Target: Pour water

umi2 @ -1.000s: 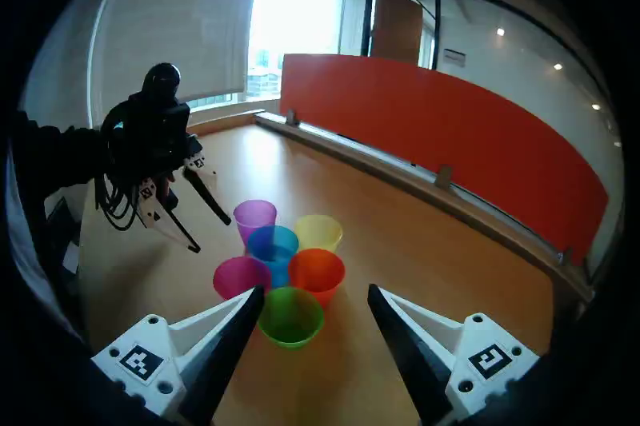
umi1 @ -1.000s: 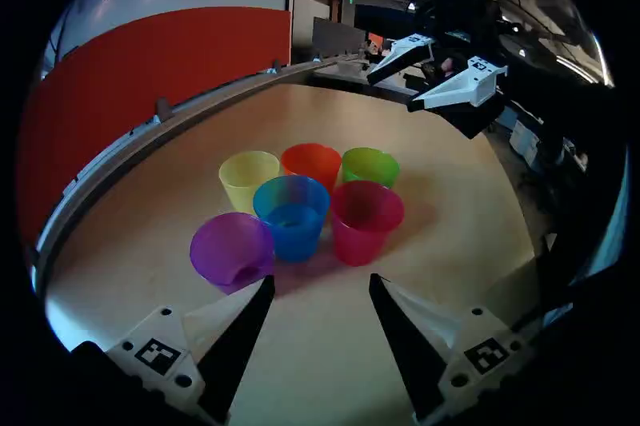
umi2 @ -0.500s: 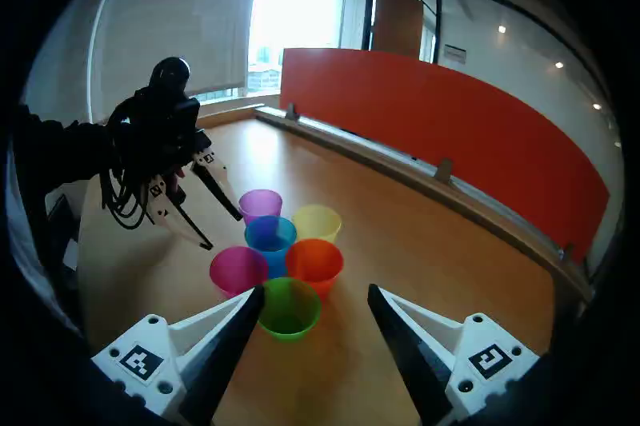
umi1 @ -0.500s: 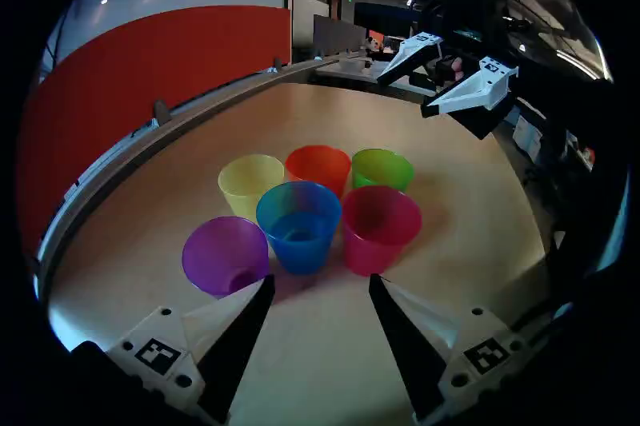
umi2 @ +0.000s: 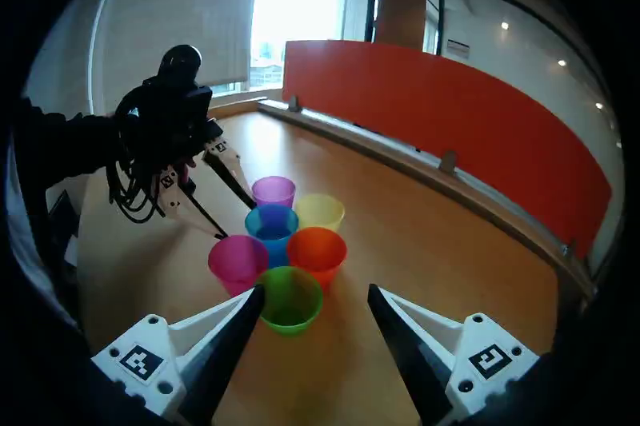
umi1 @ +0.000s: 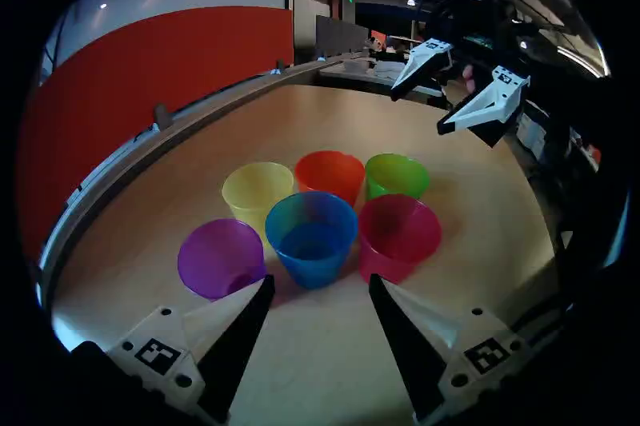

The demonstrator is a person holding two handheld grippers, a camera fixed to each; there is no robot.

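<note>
- The left gripper (umi1: 320, 282) has crept closer to the cluster of cups over the last second. In the left gripper view they loom larger, and the blue cup (umi1: 311, 238) now sits just ahead of the gap between its jaws.
- In the right gripper view, its fingertips now reach in beside the purple cup (umi2: 274, 190) and the pink cup (umi2: 238, 260), on either side of the blue one.
- To me that reads as lining up to grasp the blue cup; no pouring has started.
- The left jaws gape wide and hold nothing.
- The right gripper (umi2: 314, 290) hangs above the green cup (umi2: 290, 298), with its jaws also spread wide and empty.
- All six cups, including the yellow cup (umi1: 256, 190) and the orange cup (umi1: 330, 174), stand bunched mid-counter (umi1: 480, 218).
- Each cup is upright with its mouth up and its long axis vertical, narrowing toward the base.
- The blue cup looks darker at the bottom, perhaps from water; I cannot tell.
</note>
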